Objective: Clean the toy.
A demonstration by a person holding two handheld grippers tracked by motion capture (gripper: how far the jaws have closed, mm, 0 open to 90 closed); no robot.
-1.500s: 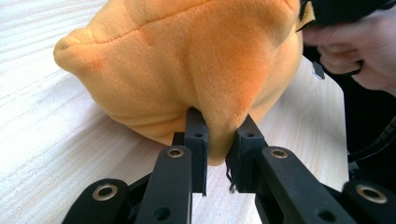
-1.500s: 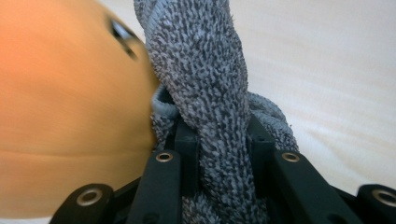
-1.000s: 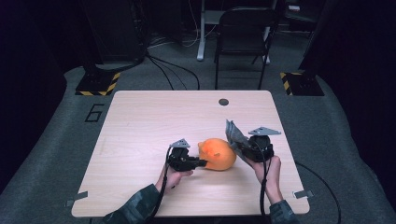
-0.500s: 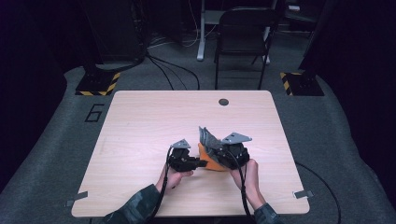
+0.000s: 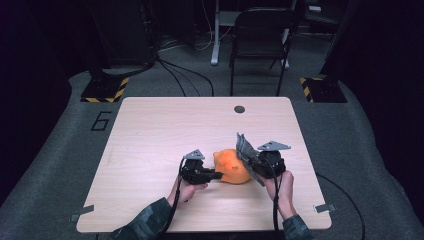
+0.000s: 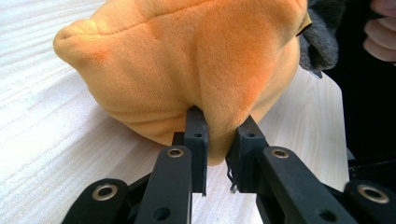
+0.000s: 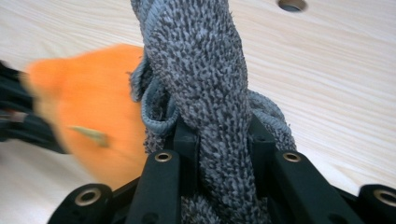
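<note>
Sitting at the near edge of a pale wooden table, a person holds a two-jaw gripper in each hand, both meeting at an orange plush toy that lies on the tabletop a little right of centre. From the high view, the left gripper reaches in level from the left and its jaws are pinched onto a fold of the toy's soft fabric; in the left gripper view that orange fold is squeezed between the two black jaws, with the toy's body bulging above them and resting on the wood. The right gripper sits just beside the toy's right side, its jaws clamped on a grey terry cloth that stands up above them. In the right gripper view the cloth runs up between the jaws as a thick twisted roll, touching the toy's edge. A small round hole lies in the tabletop towards the far edge, well apart from the toy.
</note>
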